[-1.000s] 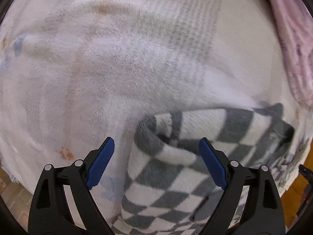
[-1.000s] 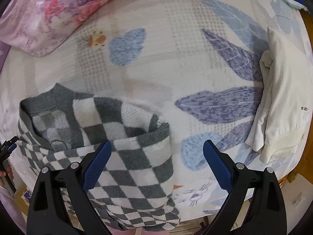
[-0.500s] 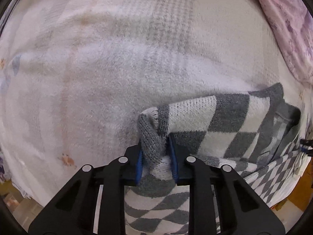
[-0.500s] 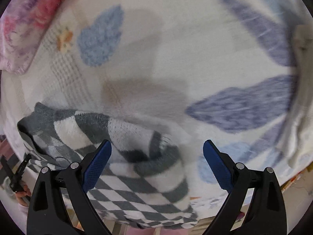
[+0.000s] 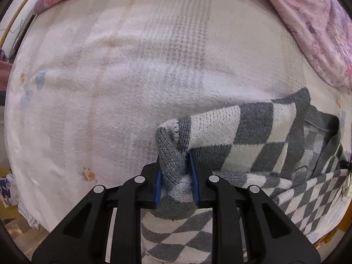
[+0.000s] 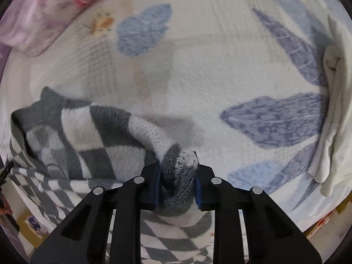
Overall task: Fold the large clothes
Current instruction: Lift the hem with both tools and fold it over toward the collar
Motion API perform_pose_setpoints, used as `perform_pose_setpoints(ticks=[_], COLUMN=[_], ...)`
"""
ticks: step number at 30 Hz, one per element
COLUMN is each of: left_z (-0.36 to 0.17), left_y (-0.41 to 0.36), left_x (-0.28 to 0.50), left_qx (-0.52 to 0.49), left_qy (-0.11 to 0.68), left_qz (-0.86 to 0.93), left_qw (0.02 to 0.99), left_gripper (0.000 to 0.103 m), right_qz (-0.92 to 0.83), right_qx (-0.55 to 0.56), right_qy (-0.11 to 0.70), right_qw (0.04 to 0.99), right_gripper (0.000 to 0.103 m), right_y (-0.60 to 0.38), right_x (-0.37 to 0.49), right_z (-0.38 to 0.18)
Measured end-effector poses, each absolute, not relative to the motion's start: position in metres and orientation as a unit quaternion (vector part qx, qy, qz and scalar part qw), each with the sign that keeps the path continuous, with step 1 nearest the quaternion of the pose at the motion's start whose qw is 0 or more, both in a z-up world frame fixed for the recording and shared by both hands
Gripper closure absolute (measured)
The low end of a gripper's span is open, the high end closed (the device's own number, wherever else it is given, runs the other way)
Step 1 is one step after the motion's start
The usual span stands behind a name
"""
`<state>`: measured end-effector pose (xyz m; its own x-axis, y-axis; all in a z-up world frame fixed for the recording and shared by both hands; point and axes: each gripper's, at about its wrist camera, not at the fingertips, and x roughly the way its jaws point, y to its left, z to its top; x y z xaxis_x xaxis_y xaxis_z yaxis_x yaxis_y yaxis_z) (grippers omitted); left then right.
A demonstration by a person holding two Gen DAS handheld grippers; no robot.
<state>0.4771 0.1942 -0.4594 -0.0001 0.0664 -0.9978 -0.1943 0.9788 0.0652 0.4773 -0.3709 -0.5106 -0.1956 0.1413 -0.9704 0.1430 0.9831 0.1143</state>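
One checkered sweater [image 5: 253, 145], knitted, grey-and-white diamond pattern, solid grey ribbed edging; lies bunched on a fleecy white blanket [image 5: 123, 92] printed with blue leaves, its lower part hanging over the near edge. Left gripper [image 5: 175, 176]: jaws have just closed, pinching a grey knit corner. Right gripper [image 6: 177, 182]: jaws have just closed, pinching the opposite corner. Beside it: pink floral bedding [image 5: 316, 33]; folded white garment [image 6: 332, 114].

Fleecy white blanket [image 6: 198, 70] with blue leaf prints, pink floral pillow [image 5: 319, 28], folded cream garment [image 6: 334, 114] at the edge.
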Motion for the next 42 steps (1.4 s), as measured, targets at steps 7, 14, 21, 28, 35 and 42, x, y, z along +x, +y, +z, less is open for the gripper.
perform_pose_setpoints(ticks=[7,14,21,28,35,42], left_z=[-0.426,-0.401,-0.360,-0.329,-0.313,-0.303], left_y=[0.180,0.179,0.178,0.176,0.181,0.183], left_x=[0.457,0.437,0.396,0.340,0.285,0.241], left_qx=[-0.018,-0.006,-0.004,0.032,0.029,0.007], left_qy=[0.671,0.650,0.626,0.603,0.591,0.575], left_qz=[0.100,0.103,0.092,0.093,0.068,0.080], left_qw=[0.734,0.753,0.774,0.792,0.803,0.815], left_gripper=[0.084,0.087,0.088,0.094,0.095,0.095], right_qz=[0.008,0.009,0.005,-0.004,-0.005,0.000], right_qx=[0.070,0.063,0.075,0.072,0.049,0.049], right_qy=[0.741,0.726,0.711,0.684,0.659,0.649], right_qw=[0.668,0.684,0.699,0.726,0.751,0.759], right_gripper=[0.084,0.085,0.085,0.086,0.086,0.086], right_y=[-0.370,-0.370,-0.350,-0.351,-0.330,-0.330], right_x=[0.461,0.436,0.390,0.338,0.279,0.217], right_z=[-0.458,-0.416,-0.380,-0.339,-0.309,-0.296])
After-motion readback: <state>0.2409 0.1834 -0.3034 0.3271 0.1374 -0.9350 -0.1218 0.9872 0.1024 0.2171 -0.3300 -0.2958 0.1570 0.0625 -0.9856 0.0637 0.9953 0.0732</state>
